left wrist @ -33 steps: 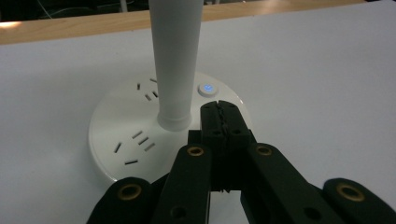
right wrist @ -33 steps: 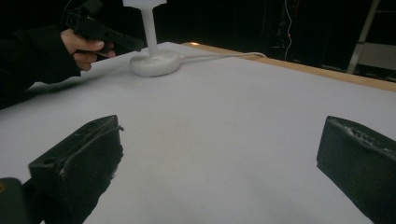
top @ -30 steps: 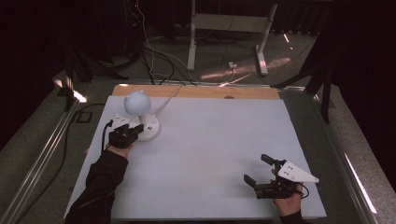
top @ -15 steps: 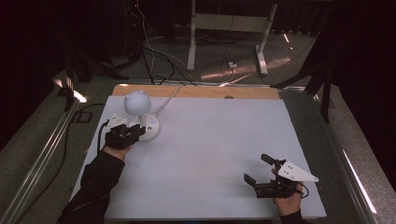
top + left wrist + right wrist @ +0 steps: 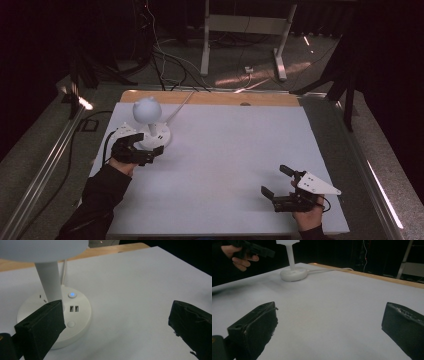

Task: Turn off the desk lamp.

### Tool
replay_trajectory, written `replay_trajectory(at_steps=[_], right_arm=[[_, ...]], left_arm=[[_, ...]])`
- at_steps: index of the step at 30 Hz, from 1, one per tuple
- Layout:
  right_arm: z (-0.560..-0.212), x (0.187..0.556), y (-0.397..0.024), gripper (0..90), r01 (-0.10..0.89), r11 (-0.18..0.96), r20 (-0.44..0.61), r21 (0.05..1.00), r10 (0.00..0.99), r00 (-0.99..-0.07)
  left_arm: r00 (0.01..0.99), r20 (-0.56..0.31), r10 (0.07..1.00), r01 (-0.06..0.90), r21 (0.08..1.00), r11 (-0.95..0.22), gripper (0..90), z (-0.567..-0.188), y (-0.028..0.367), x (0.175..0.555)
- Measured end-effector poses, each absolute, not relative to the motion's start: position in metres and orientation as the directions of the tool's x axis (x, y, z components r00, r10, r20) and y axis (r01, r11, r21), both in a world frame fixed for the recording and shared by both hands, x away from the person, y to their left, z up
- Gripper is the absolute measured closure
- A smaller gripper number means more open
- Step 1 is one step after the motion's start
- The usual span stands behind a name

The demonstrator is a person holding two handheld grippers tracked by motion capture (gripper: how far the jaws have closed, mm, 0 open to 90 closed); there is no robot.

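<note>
Left gripper (image 5: pixel 141 150), jaws wide open, hovers by the lamp (image 5: pixel 148 122) at the desk's (image 5: pixel 240 150) far-left corner. Probably going for its button (image 5: pixel 72 294) next. Right gripper (image 5: pixel 280 186) idles open, near-right corner.

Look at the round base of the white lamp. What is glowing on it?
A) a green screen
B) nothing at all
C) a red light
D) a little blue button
D: in the left gripper view, a little blue button glows on the lamp base, just above two small slots.
</note>
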State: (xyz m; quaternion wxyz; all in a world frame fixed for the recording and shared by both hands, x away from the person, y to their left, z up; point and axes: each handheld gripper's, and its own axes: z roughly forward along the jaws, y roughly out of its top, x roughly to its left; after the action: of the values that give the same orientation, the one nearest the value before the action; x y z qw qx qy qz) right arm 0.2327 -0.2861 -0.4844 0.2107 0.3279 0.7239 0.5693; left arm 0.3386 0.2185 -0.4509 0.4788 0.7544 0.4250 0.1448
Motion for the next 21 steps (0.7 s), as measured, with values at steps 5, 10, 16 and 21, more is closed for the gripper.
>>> replay_trajectory(at_steps=[5,10,16,21], right_arm=[[-0.485,0.233,-0.286,0.0,0.237,0.139,0.069,0.962,0.712,-0.699],[-0.484,0.233,-0.286,0.0,0.235,0.136,0.069,0.962,0.713,-0.698],[-0.484,0.232,-0.285,0.0,0.235,0.141,0.067,0.962,0.711,-0.7],[-0.484,0.232,-0.285,0.0,0.236,0.141,0.067,0.961,0.711,-0.7]], left_arm=[[0.619,-0.193,0.761,0.5,0.844,-0.192,0.5,-0.446,0.216,0.33],[0.646,-0.201,0.736,0.493,0.847,-0.201,0.5,-0.45,0.213,0.319],[0.672,-0.206,0.711,0.483,0.85,-0.21,0.5,-0.459,0.21,0.307],[0.695,-0.212,0.687,0.478,0.85,-0.222,0.5,-0.467,0.208,0.295]])
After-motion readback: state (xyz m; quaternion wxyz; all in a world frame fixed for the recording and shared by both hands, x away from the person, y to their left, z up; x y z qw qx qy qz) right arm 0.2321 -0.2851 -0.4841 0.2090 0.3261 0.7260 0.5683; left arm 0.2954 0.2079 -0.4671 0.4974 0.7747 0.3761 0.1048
